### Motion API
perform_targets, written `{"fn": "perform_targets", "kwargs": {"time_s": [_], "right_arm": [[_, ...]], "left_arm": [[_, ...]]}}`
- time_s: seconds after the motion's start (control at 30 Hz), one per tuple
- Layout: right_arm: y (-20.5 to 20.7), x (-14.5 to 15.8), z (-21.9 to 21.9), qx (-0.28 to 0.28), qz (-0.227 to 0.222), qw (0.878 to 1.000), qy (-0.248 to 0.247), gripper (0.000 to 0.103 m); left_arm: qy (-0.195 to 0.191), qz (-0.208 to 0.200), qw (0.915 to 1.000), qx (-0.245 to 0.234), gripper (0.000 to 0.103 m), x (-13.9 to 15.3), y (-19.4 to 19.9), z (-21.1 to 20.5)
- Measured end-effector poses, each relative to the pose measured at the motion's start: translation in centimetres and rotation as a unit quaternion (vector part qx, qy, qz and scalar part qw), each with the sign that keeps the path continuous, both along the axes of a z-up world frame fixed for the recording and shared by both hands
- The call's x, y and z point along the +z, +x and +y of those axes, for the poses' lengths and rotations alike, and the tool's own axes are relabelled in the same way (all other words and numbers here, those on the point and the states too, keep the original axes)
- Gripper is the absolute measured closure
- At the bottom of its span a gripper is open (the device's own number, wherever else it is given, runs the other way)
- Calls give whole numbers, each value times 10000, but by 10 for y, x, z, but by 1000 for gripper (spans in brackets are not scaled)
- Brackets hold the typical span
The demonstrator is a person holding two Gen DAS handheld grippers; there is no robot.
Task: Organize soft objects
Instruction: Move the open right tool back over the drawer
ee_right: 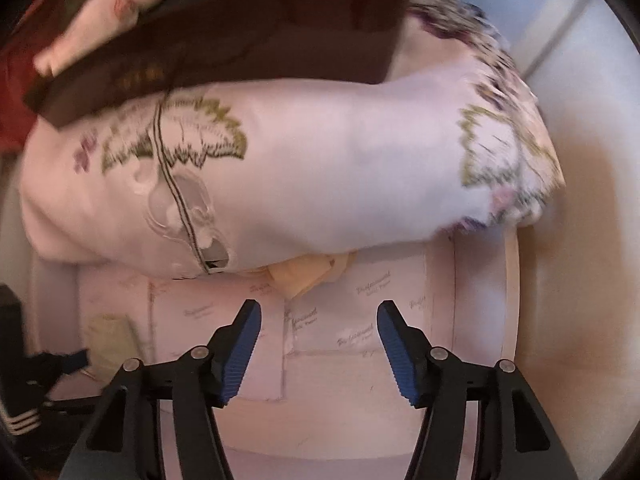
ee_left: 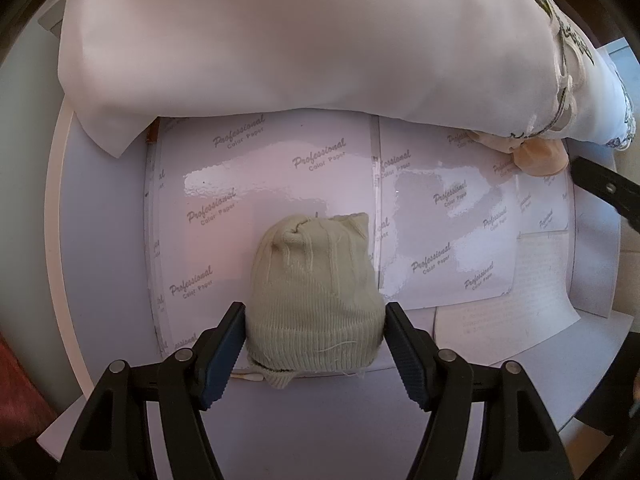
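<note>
A pale green knit sock bundle (ee_left: 312, 292) lies on glossy paper sheets (ee_left: 260, 184) on a round white table (ee_left: 60, 240). My left gripper (ee_left: 314, 320) points down with the bundle between its jaws, and both pads touch its sides. A small peach cloth (ee_left: 540, 156) peeks from under a big white embroidered pillow (ee_left: 300, 40). In the right wrist view my right gripper (ee_right: 318, 320) stands open and empty over the paper, just short of the peach cloth (ee_right: 304, 276) at the pillow's (ee_right: 340, 168) edge. The sock bundle (ee_right: 110, 340) shows blurred at the left.
The pillow fills the far half of the table. A dark brown board (ee_right: 240, 48) and red and pink fabric lie beyond it. A plain printed sheet (ee_left: 532, 280) sits at the right. Tan floor (ee_right: 592, 280) shows past the table's right rim.
</note>
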State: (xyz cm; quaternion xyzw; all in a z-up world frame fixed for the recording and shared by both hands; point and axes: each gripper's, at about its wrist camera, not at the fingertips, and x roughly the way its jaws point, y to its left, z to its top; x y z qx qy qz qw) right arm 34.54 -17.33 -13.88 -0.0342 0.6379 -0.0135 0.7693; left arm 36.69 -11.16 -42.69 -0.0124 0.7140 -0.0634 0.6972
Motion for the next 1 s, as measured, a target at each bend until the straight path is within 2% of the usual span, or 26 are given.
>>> {"fn": "perform_targets", "kwargs": {"time_s": [0.1, 0.23, 0.47, 0.53, 0.57, 0.6, 0.67, 0.77, 0.83, 0.87, 0.9, 0.97, 1.0], "right_arm": [[8, -6, 13, 425, -67, 9985, -353, 35], [15, -19, 21, 805, 47, 9951, -570, 32], [21, -37, 18, 923, 271, 9941, -492, 30], [21, -41, 18, 936, 421, 9945, -219, 35], [28, -45, 15, 941, 513, 9942, -50, 44], [26, -47, 17, 980, 656, 9929, 156, 59], [21, -48, 22, 1054, 872, 9896, 444, 71], [13, -48, 22, 926, 1311, 9813, 1062, 73], [9, -44, 19, 782, 1352, 9805, 1193, 72], [9, -40, 16, 702, 1270, 9826, 1161, 64], [8, -37, 13, 650, 1214, 9847, 1071, 51], [11, -30, 7, 623, 926, 9915, 669, 38], [15, -27, 6, 613, 812, 9933, 546, 38]], "left_arm": [[-3, -3, 10000, 10, 33, 0, 0, 0], [-18, -1, 10000, 21, 33, 0, -1, 0], [-32, 0, 10000, 28, 33, 0, -1, 1], [-48, 2, 10000, 41, 33, -1, -1, 2], [-52, 9, 10000, 41, 33, -1, -1, 2], [-55, 20, 10000, 45, 33, -2, -1, 3], [-66, 35, 10000, 64, 33, -2, -1, 3], [-86, 38, 9999, 81, 33, -2, -1, 4], [-91, 33, 9999, 82, 33, -2, 0, 4], [-95, 33, 9999, 78, 33, -2, 0, 5], [-97, 35, 9999, 81, 33, -2, -1, 5], [-94, 32, 9999, 78, 33, -2, 0, 5], [-94, 30, 9999, 68, 33, -2, 0, 5]]}}
